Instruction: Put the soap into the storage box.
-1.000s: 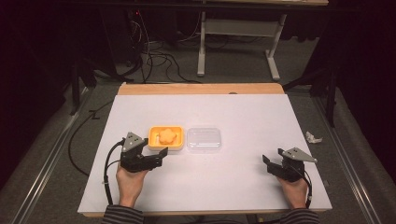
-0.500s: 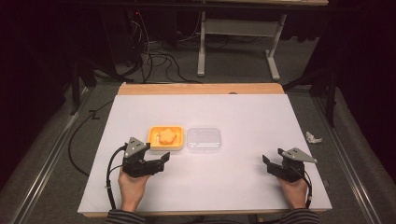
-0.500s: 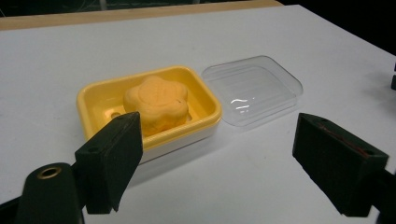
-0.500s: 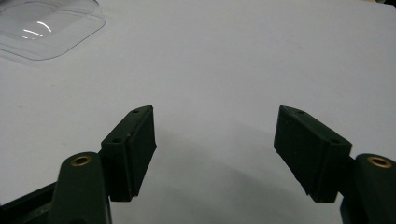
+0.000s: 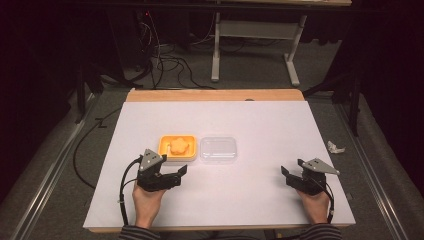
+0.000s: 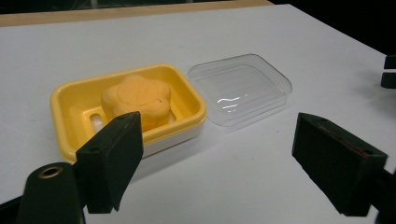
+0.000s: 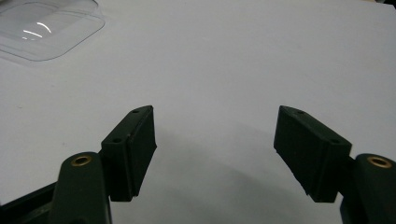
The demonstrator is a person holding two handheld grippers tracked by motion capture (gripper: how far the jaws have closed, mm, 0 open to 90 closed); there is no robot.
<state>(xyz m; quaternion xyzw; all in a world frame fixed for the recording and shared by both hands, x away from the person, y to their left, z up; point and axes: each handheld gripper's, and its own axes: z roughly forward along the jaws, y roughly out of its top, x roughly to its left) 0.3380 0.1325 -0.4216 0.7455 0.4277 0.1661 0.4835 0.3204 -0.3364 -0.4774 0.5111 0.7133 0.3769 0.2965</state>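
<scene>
Soap dish (image 5: 176,148) beside lid (image 5: 218,149).

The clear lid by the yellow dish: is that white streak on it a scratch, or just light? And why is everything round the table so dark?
Just glare: in the left gripper view the clear lid carries curved white reflections, and the right gripper view shows the same streaks. In the high view light falls on the white table while the floor behind stays dim. Both gripper views blur the near black jaws.

Two hand-held grippers rest near the desk's front edge.
Left hand-held gripper (image 5: 176,175) sits open just before the yellow soap dish (image 5: 176,148); clear lid (image 5: 218,149) beside it; right hand-held gripper (image 5: 291,175) open near the front right corner.
</scene>
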